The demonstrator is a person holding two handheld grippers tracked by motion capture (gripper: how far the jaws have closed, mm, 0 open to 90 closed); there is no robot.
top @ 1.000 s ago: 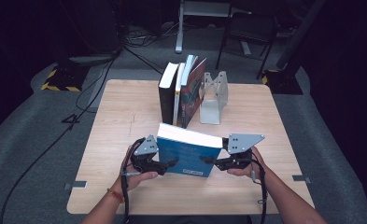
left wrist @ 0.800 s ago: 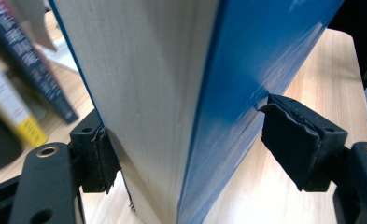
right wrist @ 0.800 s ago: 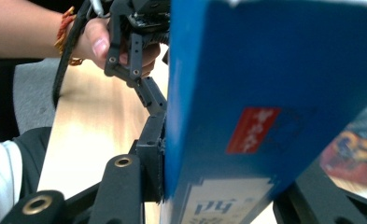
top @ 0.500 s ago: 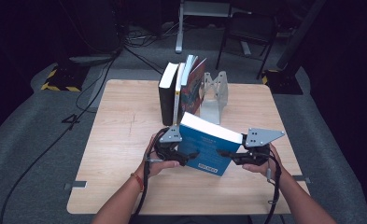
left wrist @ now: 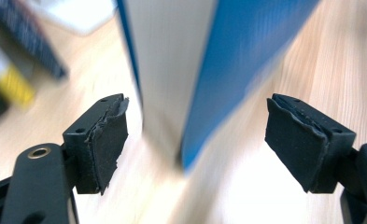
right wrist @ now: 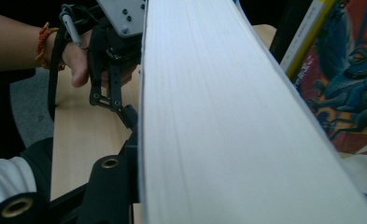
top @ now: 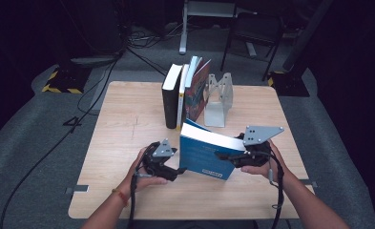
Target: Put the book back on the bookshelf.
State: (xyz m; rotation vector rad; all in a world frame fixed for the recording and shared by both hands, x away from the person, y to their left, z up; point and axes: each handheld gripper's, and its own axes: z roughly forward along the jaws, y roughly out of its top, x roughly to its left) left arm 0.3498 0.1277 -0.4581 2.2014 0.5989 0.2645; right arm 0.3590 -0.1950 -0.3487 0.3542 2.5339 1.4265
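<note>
A blue paperback book (top: 203,156) stands tilted near the table's front, page edges up, its lower corner at the tabletop. My right gripper (top: 222,156) is shut on its right end; its jaws have just been opening a little with the book still between them. In the right gripper view the white page block (right wrist: 218,116) runs ahead along one black jaw. My left gripper (top: 178,171) is open just left of the book, its jaws having just been opening. In the left gripper view the pads (left wrist: 104,144) stand wide apart, and the blue book (left wrist: 228,70) is ahead, untouched.
At the table's back stand a black book (top: 170,98), a white and yellow book (top: 182,95) and a colourful book (top: 198,90), leaning against a grey metal bookend (top: 218,100). Bare wooden table (top: 123,129) lies to the left. Cables cross the dark floor.
Both grippers held the book a second ago. The left one has let go and drawn back to the left; the book has swung and tilted in the right gripper.
</note>
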